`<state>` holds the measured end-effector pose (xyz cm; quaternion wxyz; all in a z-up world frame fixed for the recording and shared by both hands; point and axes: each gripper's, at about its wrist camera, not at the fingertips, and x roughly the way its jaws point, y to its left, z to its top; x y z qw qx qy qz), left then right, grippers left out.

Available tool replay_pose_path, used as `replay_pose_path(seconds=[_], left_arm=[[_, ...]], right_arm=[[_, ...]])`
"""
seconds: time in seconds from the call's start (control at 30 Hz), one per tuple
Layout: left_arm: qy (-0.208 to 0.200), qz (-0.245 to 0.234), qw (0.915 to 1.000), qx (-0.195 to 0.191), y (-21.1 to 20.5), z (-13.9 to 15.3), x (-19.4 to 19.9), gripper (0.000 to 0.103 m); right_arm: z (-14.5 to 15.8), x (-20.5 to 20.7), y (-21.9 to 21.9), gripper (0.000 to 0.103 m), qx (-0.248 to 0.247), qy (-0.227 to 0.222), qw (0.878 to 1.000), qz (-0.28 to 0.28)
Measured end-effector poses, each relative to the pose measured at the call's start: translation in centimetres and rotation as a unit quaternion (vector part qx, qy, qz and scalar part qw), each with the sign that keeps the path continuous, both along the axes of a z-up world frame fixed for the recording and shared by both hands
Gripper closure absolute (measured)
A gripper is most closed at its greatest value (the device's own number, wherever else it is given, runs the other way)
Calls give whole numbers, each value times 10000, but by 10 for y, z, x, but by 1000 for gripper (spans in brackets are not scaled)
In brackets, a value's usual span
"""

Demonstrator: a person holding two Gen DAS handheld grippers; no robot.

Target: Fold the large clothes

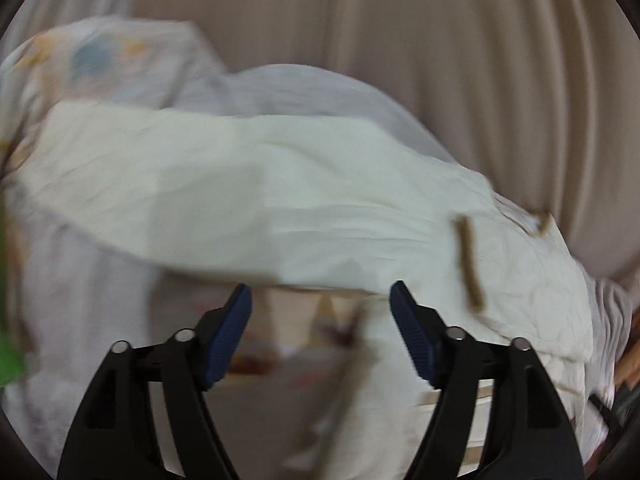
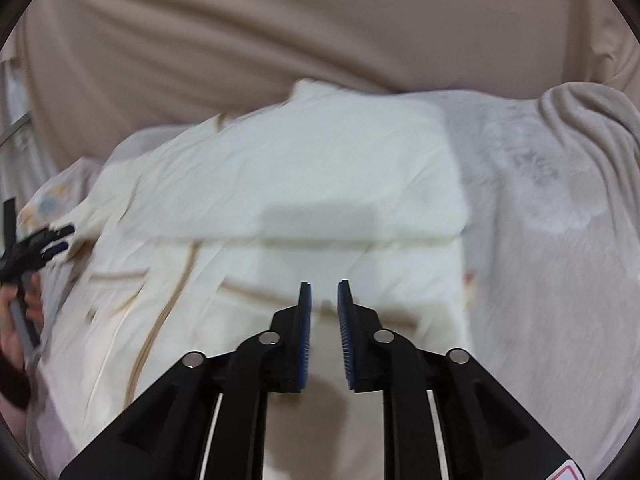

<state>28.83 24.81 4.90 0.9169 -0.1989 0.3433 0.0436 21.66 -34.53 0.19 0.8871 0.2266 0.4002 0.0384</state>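
A large cream garment (image 1: pixel 248 200) with thin tan trim lies partly folded on a bed; it also shows in the right wrist view (image 2: pixel 304 184), with one layer folded over another. My left gripper (image 1: pixel 320 292) is open and empty, just above the garment's near edge. It also shows at the far left of the right wrist view (image 2: pixel 52 240), held by a hand. My right gripper (image 2: pixel 324 286) hovers over the garment's lower layer with its jaws a narrow gap apart and nothing between them.
The bed has a pale grey sheet (image 2: pixel 540 264). A patterned pillow (image 1: pixel 92 56) lies at the back left. Beige curtains (image 2: pixel 280 32) hang behind the bed. A bunched grey blanket (image 2: pixel 584 120) lies at the right.
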Motion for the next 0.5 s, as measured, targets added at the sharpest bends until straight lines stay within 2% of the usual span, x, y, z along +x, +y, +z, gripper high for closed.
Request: replay_pose_path(seconds=[0.13,0.2,0.27,0.3,0.37,0.47,0.5], left_arm=[[186,999,9939,-416,82,-9,-17,23],[251,1411,9882,-546,111,-14,-17,23],[326,1582,9846,-675,134,-20,-11,23],[333,1523,9844,-814,142,-23,-7,24],[387,1550,9820,-1009,149,-30,1,27],[490,1604,9782,-1221,158,-40,15,60],[517,1567,9785,-1238,157,-40,18,78]], right_arm=[[-9,-29,43,81,-112,-38,9990,433],[-13,-35,60,74,-193,-64,9981,585],[-19,-39,73,71,-398,-122,9975,572],[-21,-40,77,71,-497,-139,9970,569],[-24,-39,75,71,-439,-133,9975,544],[-28,-41,69,71,-165,-131,9985,501],[-29,-41,68,71,-113,-132,9986,497]])
